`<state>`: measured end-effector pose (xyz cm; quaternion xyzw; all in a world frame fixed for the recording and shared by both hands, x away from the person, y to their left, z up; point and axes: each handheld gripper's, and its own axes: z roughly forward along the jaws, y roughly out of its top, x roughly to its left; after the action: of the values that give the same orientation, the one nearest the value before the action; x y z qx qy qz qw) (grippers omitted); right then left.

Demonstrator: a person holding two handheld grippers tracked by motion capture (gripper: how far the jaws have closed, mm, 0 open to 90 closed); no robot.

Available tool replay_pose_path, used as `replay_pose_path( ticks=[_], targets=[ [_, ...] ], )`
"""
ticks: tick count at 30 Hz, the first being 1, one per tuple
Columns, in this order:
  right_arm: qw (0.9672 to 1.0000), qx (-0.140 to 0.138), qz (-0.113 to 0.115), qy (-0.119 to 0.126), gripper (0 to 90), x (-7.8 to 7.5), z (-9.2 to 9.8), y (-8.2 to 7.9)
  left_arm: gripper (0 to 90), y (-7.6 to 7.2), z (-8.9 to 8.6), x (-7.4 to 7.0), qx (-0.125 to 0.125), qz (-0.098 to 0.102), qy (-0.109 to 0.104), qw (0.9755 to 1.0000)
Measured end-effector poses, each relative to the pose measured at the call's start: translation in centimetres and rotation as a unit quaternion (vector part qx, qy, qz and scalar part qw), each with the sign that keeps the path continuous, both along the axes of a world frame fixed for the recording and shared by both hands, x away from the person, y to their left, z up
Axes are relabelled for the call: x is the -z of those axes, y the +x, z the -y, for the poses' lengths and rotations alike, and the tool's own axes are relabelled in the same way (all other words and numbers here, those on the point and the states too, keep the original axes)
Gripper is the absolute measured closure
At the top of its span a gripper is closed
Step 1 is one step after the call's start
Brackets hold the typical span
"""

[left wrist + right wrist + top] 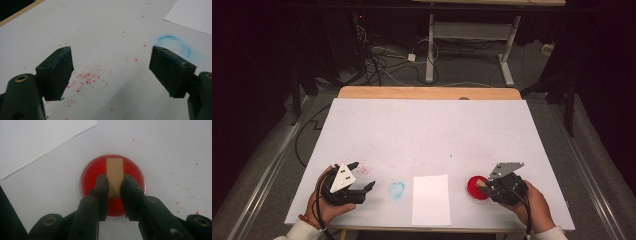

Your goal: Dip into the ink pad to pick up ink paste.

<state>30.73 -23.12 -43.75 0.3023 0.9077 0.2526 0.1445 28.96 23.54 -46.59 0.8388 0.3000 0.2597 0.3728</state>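
Observation:
A round red ink pad (476, 188) (95, 173) lies on the white table cover at the front right. My right gripper (487, 186) (115, 187) is shut on a small tan wooden block (115, 173), which is held over the pad's red face. Whether the block touches the ink I cannot tell. My left gripper (362, 176) (111, 66) is open at the front left, with nothing between its jaws. Its pads (61, 67) carry blue smears. A white sheet of paper (431, 199) (37, 142) (192, 15) lies between the two grippers.
A blue ring stain (397, 189) (175, 43) marks the cover left of the paper. Red specks (86, 80) dot the cover under my left gripper. The table's wooden far edge (429, 93) shows beyond the cover. Cables and a desk frame (467, 45) stand on the floor behind.

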Motion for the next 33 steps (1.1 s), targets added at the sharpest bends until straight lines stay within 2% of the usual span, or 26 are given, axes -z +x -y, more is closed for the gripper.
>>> replay_pose_path(
  ticks=[3,5,9,13,15,20,21,22,23,24,27,31,33],
  targets=[
    [1.0000,-0.002,-0.008,-0.004,75.7,0.5,0.0,0.2,18.8,-0.1,0.0,0.0,-0.003,-0.005,-0.003,1.0000],
    [0.9999,-0.001,-0.012,0.005,75.8,0.7,0.1,0.4,18.9,-0.1,0.0,0.0,-0.003,-0.004,-0.003,1.0000],
    [0.9999,0.000,-0.009,-0.005,75.8,0.8,0.0,0.2,18.8,0.0,0.0,0.0,0.001,-0.001,0.002,1.0000],
    [0.9999,0.003,-0.015,0.005,75.9,0.9,0.1,0.3,18.9,-0.1,0.1,0.0,0.003,-0.001,0.004,1.0000],
    [0.9999,0.004,-0.016,0.002,75.9,0.9,0.1,0.3,18.8,-0.1,0.1,0.0,-0.001,-0.006,0.000,1.0000],
    [0.9999,0.002,-0.012,-0.001,75.9,1.0,0.0,0.3,18.9,-0.1,0.2,0.0,0.000,-0.006,0.002,1.0000],
    [0.9999,0.002,-0.012,-0.001,75.9,1.0,0.0,0.3,18.8,-0.1,0.1,0.0,0.002,0.000,0.004,1.0000],
    [0.9999,0.001,-0.012,-0.001,75.9,1.0,0.0,0.3,18.9,-0.1,0.1,0.0,0.000,-0.006,0.001,1.0000],
    [0.9999,0.001,-0.011,-0.003,75.9,1.0,0.0,0.2,18.8,0.0,0.1,0.0,0.001,0.001,0.004,1.0000],
    [0.9999,0.002,-0.009,-0.003,75.9,1.0,-0.1,0.2,18.8,-0.1,0.2,0.0,-0.002,-0.005,0.002,1.0000],
    [1.0000,0.000,-0.010,-0.003,75.9,1.0,0.0,0.2,18.8,0.0,0.2,0.1,-0.003,-0.005,0.003,1.0000],
    [0.9999,0.000,-0.011,0.001,75.8,0.9,0.1,0.3,18.9,0.0,0.1,0.0,-0.001,0.002,0.005,1.0000],
    [0.9999,-0.001,-0.009,-0.005,75.8,0.9,0.0,0.2,18.8,-0.1,0.1,0.1,-0.003,-0.005,0.003,1.0000]
  ],
)
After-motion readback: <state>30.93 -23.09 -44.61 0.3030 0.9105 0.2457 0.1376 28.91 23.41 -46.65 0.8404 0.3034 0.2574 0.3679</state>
